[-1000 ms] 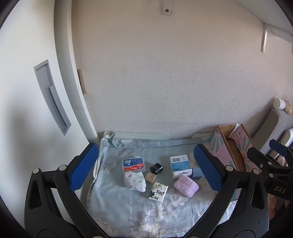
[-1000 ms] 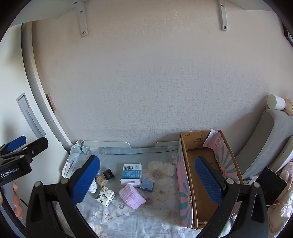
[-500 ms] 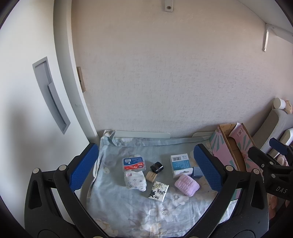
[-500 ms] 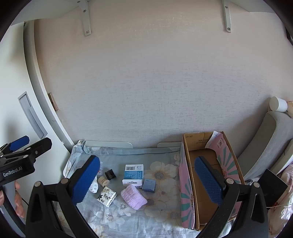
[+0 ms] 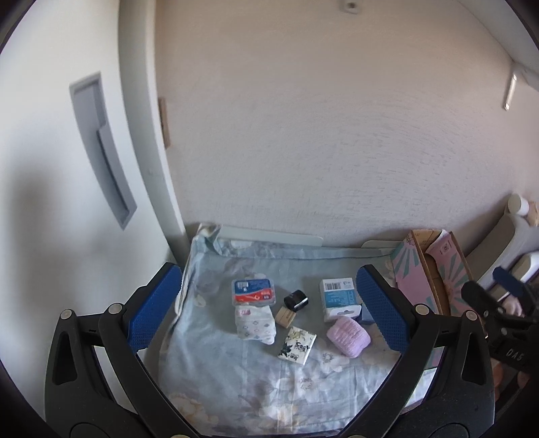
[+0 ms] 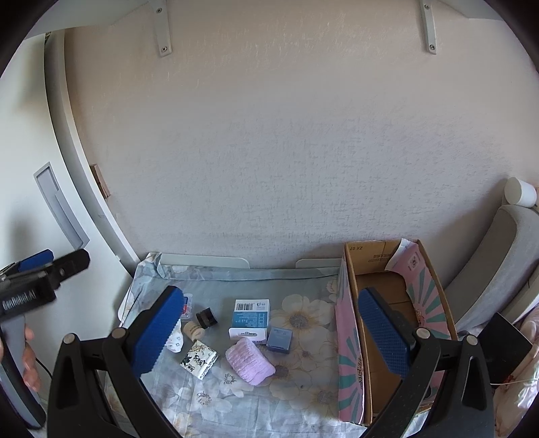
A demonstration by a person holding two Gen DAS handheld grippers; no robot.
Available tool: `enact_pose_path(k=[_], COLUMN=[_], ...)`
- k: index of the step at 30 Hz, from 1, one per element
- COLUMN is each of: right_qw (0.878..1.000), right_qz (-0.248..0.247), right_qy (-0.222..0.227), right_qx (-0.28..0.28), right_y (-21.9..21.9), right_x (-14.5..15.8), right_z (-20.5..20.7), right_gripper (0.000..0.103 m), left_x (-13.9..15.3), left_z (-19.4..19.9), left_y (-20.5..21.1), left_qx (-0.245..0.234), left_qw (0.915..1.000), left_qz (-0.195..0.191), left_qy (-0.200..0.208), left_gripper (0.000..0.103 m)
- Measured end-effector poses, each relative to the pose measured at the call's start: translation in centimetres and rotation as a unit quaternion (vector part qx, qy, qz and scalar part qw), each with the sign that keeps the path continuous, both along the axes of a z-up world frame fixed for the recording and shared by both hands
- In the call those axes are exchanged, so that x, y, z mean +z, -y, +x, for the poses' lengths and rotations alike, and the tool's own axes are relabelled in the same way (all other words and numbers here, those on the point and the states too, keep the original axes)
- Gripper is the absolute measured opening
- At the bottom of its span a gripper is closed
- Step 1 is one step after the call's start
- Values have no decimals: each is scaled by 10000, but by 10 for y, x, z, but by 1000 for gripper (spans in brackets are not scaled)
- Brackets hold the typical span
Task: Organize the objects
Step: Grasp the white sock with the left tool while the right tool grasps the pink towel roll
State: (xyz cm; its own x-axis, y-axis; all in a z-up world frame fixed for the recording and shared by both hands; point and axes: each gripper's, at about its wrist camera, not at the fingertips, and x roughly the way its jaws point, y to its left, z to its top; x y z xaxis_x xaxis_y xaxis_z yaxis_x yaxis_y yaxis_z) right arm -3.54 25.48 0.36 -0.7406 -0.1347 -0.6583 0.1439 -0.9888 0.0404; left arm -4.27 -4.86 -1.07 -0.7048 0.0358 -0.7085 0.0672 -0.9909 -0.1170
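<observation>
Small items lie on a floral cloth (image 5: pixel 269 380) (image 6: pixel 303 397): a red-and-blue packet (image 5: pixel 253 292), a white patterned pouch (image 5: pixel 255 324), a black cap (image 5: pixel 296 301) (image 6: pixel 206 317), a tan block (image 5: pixel 286 316) (image 6: pixel 194 329), a black-and-white tissue pack (image 5: pixel 297 344) (image 6: pixel 199 358), a blue-white box (image 5: pixel 338 298) (image 6: pixel 250 316), a pink knitted pad (image 5: pixel 348 339) (image 6: pixel 250 360) and a small dark-blue box (image 6: pixel 279 338). An open cardboard box (image 6: pixel 387 320) (image 5: pixel 434 269) stands to the right. My left gripper (image 5: pixel 267 311) and right gripper (image 6: pixel 267 335) are both open, empty, held above the near side.
A textured wall rises behind the cloth, with shelf brackets (image 6: pixel 162 32) up high. A white door with a recessed grey handle (image 5: pixel 101 148) stands on the left. A grey cushioned seat (image 6: pixel 498 259) is at the right. A hand (image 6: pixel 28 357) holds the left gripper.
Both views have shifted slightly: the items sit a little lower and closer in the frames than a second ago. Nothing on the cloth moved and neither gripper changed its opening.
</observation>
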Motion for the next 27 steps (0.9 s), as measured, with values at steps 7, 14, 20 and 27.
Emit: enact_pose_path(k=[7,14,20,27], right_qw=[9992,9962,9926,9871], right_qz=[-26,38,269,536], right_qy=[362,830,1125,1432], right_qx=[183,264,357,475], right_y=[8,17,28,37], right_x=[-23,-65,-111,-171], right_z=[-7,-17,-25,-30], right_gripper=[102,102,102,102], left_x=[-37,-106,-170,-214], left_z=[-8,-12,-26,-42], left_y=[11,8,6,2], left_qx=[31,-19,-136,-318], left_qw=[9982,9920,9872,9837], left_qz=[-11,199,80,-1], left_qy=[601,1246,1585,1767], left_gripper=[103,103,103,99])
